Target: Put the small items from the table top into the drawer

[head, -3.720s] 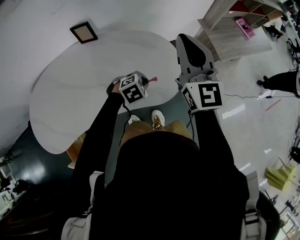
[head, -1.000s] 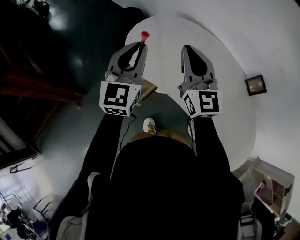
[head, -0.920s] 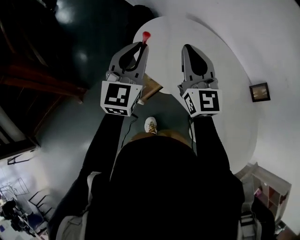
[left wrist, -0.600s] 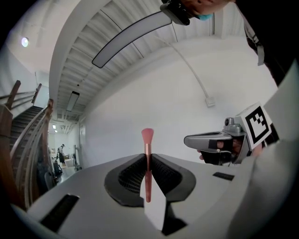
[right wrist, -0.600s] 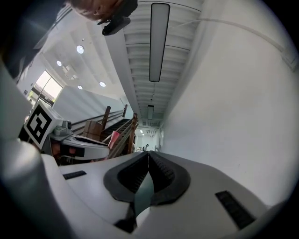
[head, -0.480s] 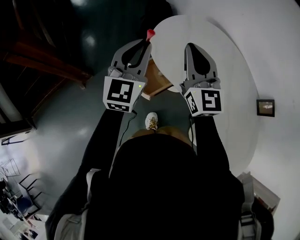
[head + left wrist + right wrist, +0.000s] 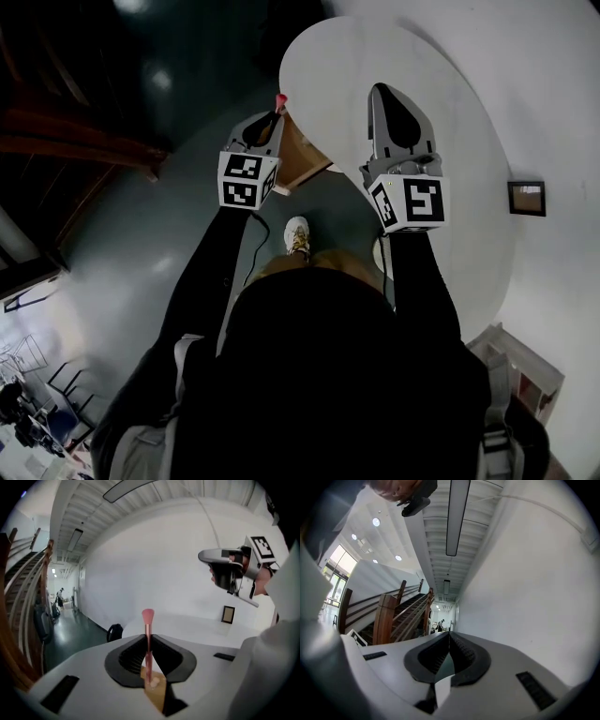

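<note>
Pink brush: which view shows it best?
The left gripper view: the pink brush stands clamped in the left gripper, handle and bristles visible. The head view shows only its tip; the right gripper view, nothing of it.

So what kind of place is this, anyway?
Probably a large workplace hall or lobby: a brown wooden staircase, a glossy dark floor and a long ceiling strip light.
</note>
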